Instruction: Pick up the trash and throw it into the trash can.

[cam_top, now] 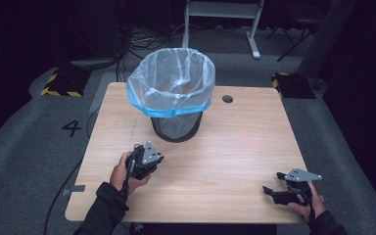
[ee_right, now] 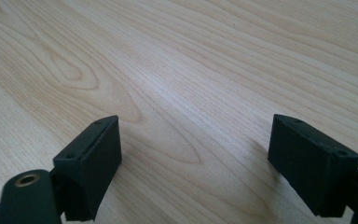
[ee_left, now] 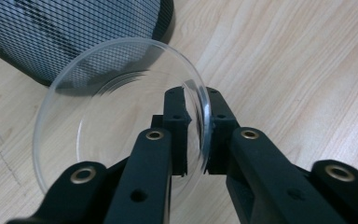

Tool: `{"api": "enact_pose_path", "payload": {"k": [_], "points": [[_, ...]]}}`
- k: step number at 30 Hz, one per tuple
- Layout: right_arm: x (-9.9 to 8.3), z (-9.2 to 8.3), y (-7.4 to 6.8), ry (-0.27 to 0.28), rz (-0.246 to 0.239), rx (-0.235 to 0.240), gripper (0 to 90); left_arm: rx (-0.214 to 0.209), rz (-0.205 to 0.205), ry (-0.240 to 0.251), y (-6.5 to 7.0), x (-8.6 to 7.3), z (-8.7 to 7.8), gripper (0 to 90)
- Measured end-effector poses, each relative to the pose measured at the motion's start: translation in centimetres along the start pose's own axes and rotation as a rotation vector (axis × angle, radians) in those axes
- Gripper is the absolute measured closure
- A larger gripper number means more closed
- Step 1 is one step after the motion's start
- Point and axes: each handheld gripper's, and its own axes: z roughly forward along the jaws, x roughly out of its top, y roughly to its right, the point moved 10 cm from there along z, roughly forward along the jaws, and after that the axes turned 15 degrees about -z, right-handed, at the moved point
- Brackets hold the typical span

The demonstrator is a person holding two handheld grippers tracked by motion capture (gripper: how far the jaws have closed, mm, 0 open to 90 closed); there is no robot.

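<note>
A clear plastic dish (ee_left: pixel 98 112) is held by its rim in my left gripper (ee_left: pixel 198 123), whose jaws are shut on it. The dish hangs just above the wood, close to the base of a black mesh bin (ee_left: pixel 74 32). From above, the left gripper (cam_top: pixel 144 159) sits in front of the bin (cam_top: pixel 176 125), which carries a clear bag with a blue edge (cam_top: pixel 171 81). My right gripper (cam_top: pixel 274 192) rests low near the table's front right corner, jaws wide apart over bare wood (ee_right: pixel 191 140), with nothing between them.
The wooden table (cam_top: pixel 235 142) has a cable hole (cam_top: pixel 227 99) at the back right. Grey carpet surrounds it, with a white desk frame (cam_top: pixel 223 19) and yellow-black striped blocks (cam_top: pixel 58 83) behind.
</note>
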Motion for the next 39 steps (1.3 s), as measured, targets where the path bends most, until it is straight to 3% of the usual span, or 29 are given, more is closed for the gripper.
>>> {"api": "enact_pose_path", "payload": {"k": [5, 12, 28, 39], "points": [[0.0, 0.0, 0.0, 0.0, -0.002, -0.002, 17.2, 0.013, 0.013, 0.024, -0.4, 0.2, -0.3, 86.1], [0.0, 0.0, 0.0, 0.0, -0.001, -0.004, 17.0, 0.01, -0.001, 0.073, -0.7, 1.0, -1.0, 86.2], [0.0, 0.0, 0.0, -0.001, -0.007, -0.006, 16.9, 0.021, 0.001, 0.227, -1.5, 4.8, -3.6, 86.3], [-0.1, -0.1, 0.0, -0.003, -0.006, -0.006, 17.3, 0.021, -0.023, 0.336, -1.9, 6.4, -6.8, 86.3]]}}
